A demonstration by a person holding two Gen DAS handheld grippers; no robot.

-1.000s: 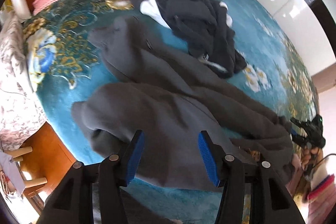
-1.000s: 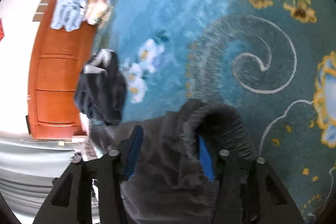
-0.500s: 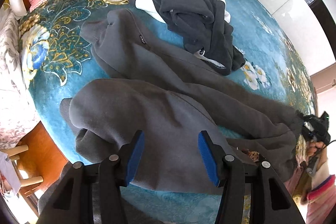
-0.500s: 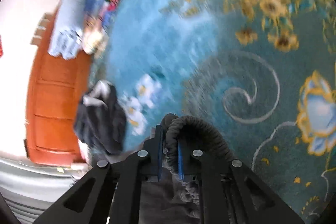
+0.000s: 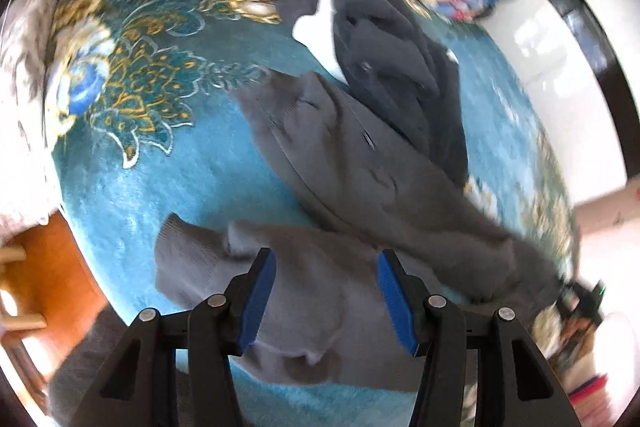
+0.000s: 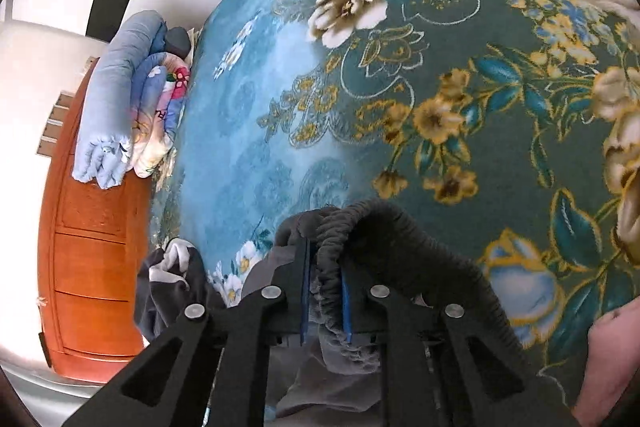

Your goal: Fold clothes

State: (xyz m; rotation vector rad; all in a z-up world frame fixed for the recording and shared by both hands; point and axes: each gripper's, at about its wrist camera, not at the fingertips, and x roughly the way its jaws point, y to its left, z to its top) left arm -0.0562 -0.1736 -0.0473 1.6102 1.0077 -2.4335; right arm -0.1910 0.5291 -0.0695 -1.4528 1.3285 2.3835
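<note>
Teal floral blanket (image 6: 248,131), apparently a bed; right hand-held gripper (image 6: 323,291) easing, waistband (image 6: 332,247) still clamped; left (image 5: 326,301) apart.

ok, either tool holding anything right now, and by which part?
The right tool pinches the grey sweatpants by the gathered elastic waistband, though its jaws are easing open. The left tool holds nothing; its jaws stand open above a pant leg.

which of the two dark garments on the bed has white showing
The darker charcoal garment, bunched up farther from the left gripper; the lighter grey sweatpants show no white.
</note>
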